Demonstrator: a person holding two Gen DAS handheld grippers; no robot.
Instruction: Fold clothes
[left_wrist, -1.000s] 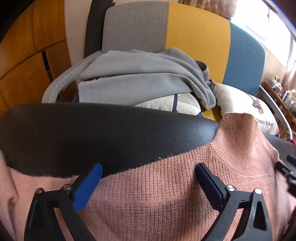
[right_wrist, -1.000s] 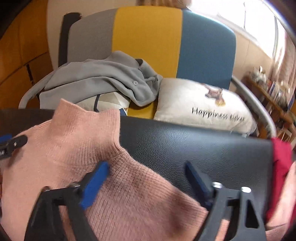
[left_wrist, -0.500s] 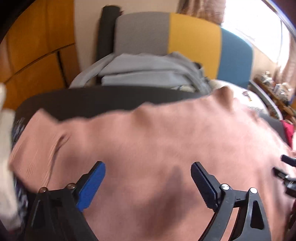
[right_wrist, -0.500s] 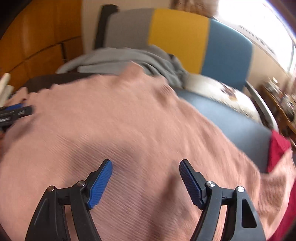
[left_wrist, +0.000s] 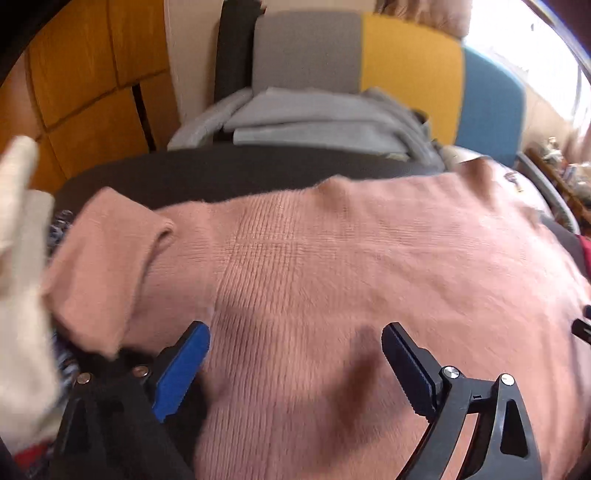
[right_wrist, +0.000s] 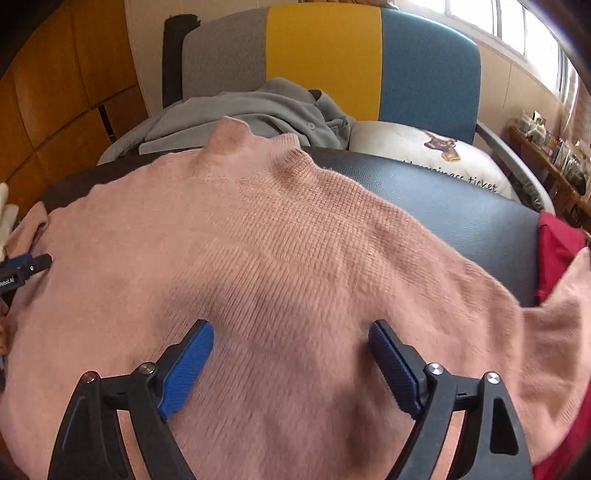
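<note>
Pink sweater (right_wrist: 280, 258) spread flat, grey garment (right_wrist: 258, 110) behind, red cloth (right_wrist: 557, 243) beside

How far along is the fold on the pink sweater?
Done: pink sweater spread flat on the black surface. In hand: nothing; left gripper open, right gripper opening above the knit. Left: every fold; sleeves still out sideways.

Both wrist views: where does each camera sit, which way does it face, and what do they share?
Left wrist: on the left gripper, angled down over the pink sweater; open fingers show.
Right wrist: on the right gripper, jaws opening, nothing clamped, over the sweater; left gripper's tip at left edge.
Shared: sweater, grey garment, striped chair back.
</note>
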